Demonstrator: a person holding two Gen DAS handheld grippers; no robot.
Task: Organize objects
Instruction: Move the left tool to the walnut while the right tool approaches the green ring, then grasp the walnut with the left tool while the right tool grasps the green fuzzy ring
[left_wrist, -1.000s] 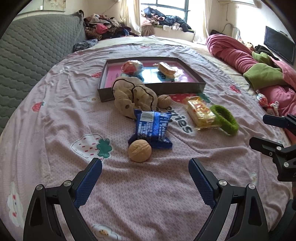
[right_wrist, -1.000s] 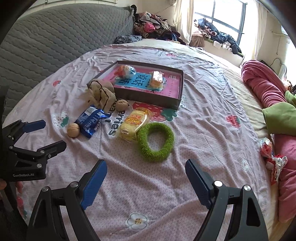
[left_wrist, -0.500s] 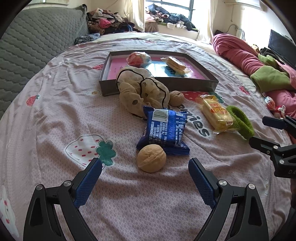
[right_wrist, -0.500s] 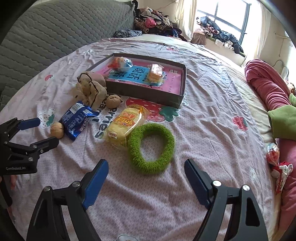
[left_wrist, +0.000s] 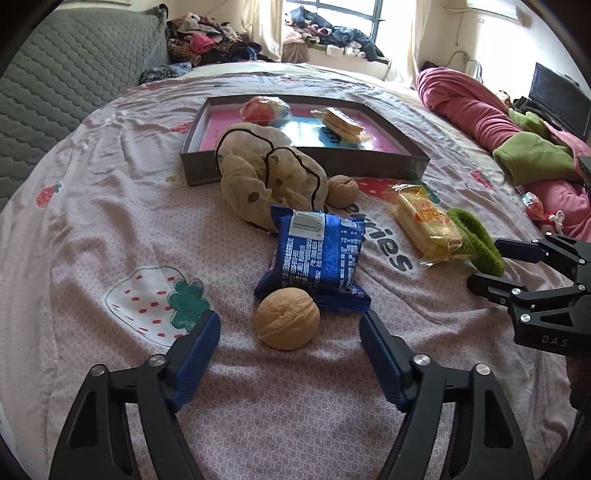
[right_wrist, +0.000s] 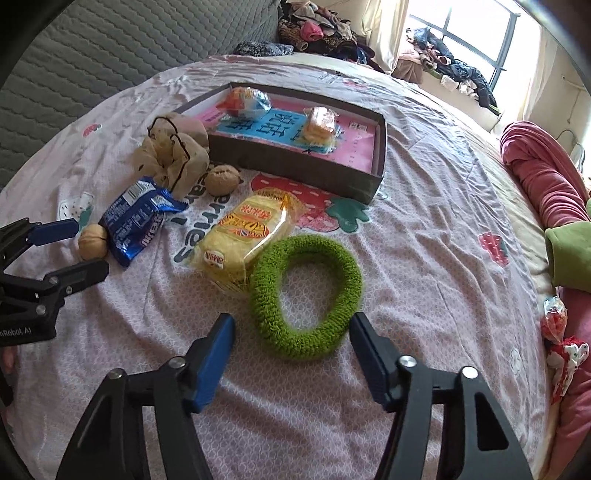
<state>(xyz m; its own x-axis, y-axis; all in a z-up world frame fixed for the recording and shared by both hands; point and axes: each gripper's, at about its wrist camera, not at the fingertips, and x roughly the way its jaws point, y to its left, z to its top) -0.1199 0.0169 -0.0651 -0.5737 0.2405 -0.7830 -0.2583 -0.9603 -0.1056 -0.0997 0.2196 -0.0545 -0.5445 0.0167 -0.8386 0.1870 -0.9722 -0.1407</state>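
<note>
On the pink bedsheet a walnut (left_wrist: 287, 318) lies just ahead of my left gripper (left_wrist: 290, 334), whose jaws are closing either side of it without touching. Behind it sit a blue snack packet (left_wrist: 317, 257), a beige cloth pouch (left_wrist: 266, 177) and a second walnut (left_wrist: 342, 191). My right gripper (right_wrist: 291, 338) hangs over the near rim of a green fuzzy ring (right_wrist: 306, 286), its jaws closing with no contact. A yellow cake packet (right_wrist: 243, 232) touches the ring. The dark box (right_wrist: 295, 164) holds two wrapped snacks.
A grey quilted headboard (left_wrist: 66, 85) runs along the left. Rolled pink and green bedding (right_wrist: 546, 184) lies along the right side. Clothes are piled by the window (left_wrist: 332, 33). A small wrapped sweet (right_wrist: 554, 317) sits near the right edge.
Both grippers have come down and closer to the objects, and their jaws have narrowed. The walnut and the green ring now lie just in front of the fingertips.
</note>
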